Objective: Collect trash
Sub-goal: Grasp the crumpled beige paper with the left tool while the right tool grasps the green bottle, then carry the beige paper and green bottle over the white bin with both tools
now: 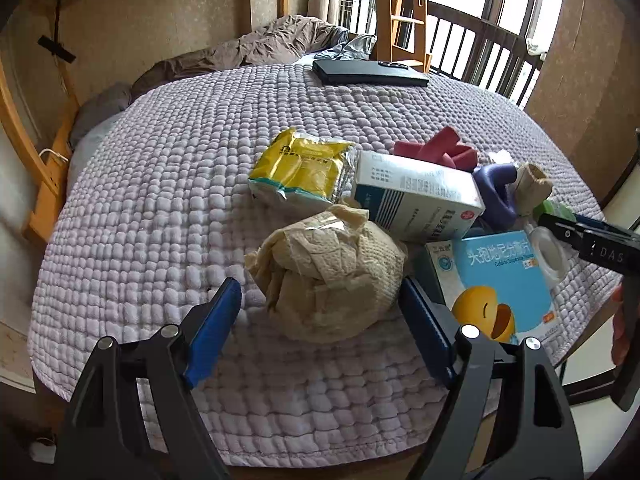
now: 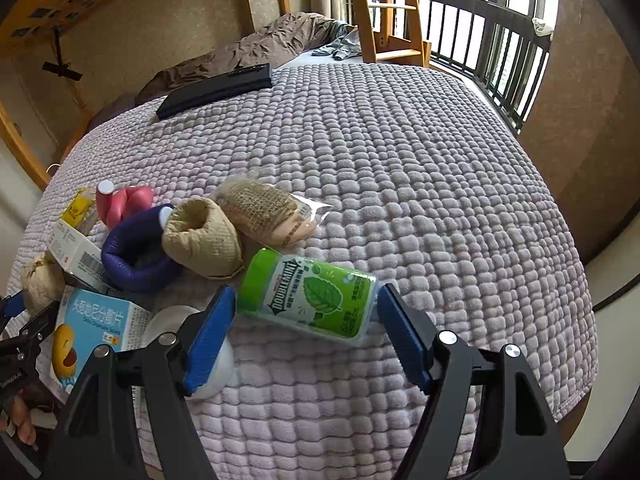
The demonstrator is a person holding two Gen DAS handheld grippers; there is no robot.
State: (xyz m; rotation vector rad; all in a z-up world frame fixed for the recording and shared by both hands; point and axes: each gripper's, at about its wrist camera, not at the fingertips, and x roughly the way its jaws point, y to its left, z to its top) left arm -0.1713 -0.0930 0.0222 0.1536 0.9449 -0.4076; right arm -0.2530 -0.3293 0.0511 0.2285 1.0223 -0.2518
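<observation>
A crumpled beige paper ball (image 1: 328, 280) lies on the lilac quilted cover (image 1: 160, 200) between the jaws of my left gripper (image 1: 318, 286). The right pad is close against it and the left pad stands a little off, so that gripper is open. A green Doublemint bottle (image 2: 308, 296) lies on its side between the jaws of my right gripper (image 2: 306, 292); the blue pads flank its two ends with thin gaps. Around them lie a yellow packet (image 1: 300, 168), a white medicine box (image 1: 416, 196) and a blue box with a yellow cartoon (image 1: 496, 276).
Pink (image 2: 128, 204) and purple (image 2: 132, 256) padded rings, a beige cloth roll (image 2: 204, 240) and a bagged bandage roll (image 2: 260, 208) crowd behind the bottle. A black flat case (image 2: 216, 88) lies at the far edge. A wooden ladder (image 2: 384, 8) and a railing (image 2: 500, 40) stand beyond.
</observation>
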